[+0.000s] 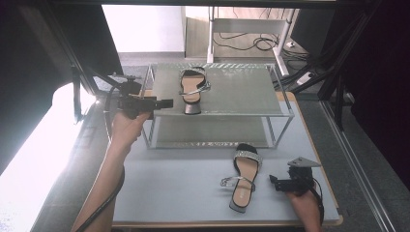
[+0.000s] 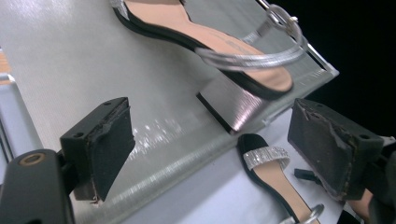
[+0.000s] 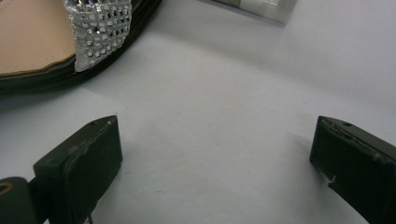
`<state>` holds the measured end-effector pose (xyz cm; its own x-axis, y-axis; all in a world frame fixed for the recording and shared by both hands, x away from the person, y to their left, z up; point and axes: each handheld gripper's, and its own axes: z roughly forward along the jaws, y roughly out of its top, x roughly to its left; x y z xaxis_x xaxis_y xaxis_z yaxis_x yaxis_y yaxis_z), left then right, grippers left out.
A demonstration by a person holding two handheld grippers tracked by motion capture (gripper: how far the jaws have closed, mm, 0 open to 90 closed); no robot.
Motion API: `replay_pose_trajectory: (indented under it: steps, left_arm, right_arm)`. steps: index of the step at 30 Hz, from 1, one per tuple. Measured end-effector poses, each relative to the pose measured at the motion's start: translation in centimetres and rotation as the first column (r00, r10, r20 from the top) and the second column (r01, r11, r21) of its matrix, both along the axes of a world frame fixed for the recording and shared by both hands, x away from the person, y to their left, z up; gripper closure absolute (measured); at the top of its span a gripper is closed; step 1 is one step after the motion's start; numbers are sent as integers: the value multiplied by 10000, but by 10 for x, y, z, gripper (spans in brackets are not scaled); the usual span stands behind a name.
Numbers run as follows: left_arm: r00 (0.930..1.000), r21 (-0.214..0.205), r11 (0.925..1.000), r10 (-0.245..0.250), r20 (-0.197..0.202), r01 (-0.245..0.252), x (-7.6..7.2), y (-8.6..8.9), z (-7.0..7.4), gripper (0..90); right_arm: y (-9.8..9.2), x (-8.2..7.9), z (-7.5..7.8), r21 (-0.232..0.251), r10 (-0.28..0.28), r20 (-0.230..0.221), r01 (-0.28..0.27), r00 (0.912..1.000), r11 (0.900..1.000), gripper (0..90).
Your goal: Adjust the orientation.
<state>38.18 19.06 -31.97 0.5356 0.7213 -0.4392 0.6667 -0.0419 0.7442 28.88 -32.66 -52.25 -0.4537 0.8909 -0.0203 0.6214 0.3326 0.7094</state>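
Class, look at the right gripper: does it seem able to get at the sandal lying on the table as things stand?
Probably yes: the right gripper is open, beside the sandal on the table, with bare tabletop between them.

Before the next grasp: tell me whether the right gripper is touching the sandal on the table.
Apart. In the right gripper view the open jaws of the right gripper frame only bare table, and the sandal lies clear of them, beyond the near jaw.

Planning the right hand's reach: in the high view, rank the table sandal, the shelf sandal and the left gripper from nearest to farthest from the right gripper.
From the right gripper:
1. Table sandal, just left.
2. Shelf sandal, on top shelf.
3. Left gripper, far left; close to the shelf sandal's rank.
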Motion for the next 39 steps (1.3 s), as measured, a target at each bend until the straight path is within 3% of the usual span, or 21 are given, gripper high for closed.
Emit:
replay_pose_trajectory:
  steps: [3,9,17,26,30,33,36,39]
  left_arm:
    - [9999,187,9998,-69,151,66,-11,-2,-2,144]
    - [9989,42,9998,-212,407,210,-34,-3,-12,143]
    - [9990,348,9991,-246,369,233,-61,-7,-43,100]
    - [9991,694,9975,82,412,-111,-75,-8,-80,49]
    - [9983,1041,9942,231,534,-286,-80,-9,-96,33]
    - [9983,1067,9939,236,525,-291,-84,-9,-108,26]
    - [9990,837,9962,204,396,-237,-88,-9,-120,23]
    - [9989,966,9951,192,417,-232,-92,-10,-133,22]
  right_arm:
    - [0,0,0,1,-1,1,1,10000,10000,20]
    - [0,0,0,-2,1,14,-1,10000,10000,21]
    - [0,0,0,-10,2,23,-2,10000,10000,21]
    - [0,0,0,-7,6,29,-6,10000,10000,22]
    - [0,0,0,-2,1,34,-1,10000,10000,22]
    - [0,0,0,0,0,34,0,10000,10000,22]
    - [0,0,0,-5,3,39,-3,10000,10000,23]
    - [0,0,0,-7,9,46,-9,10000,10000,24]
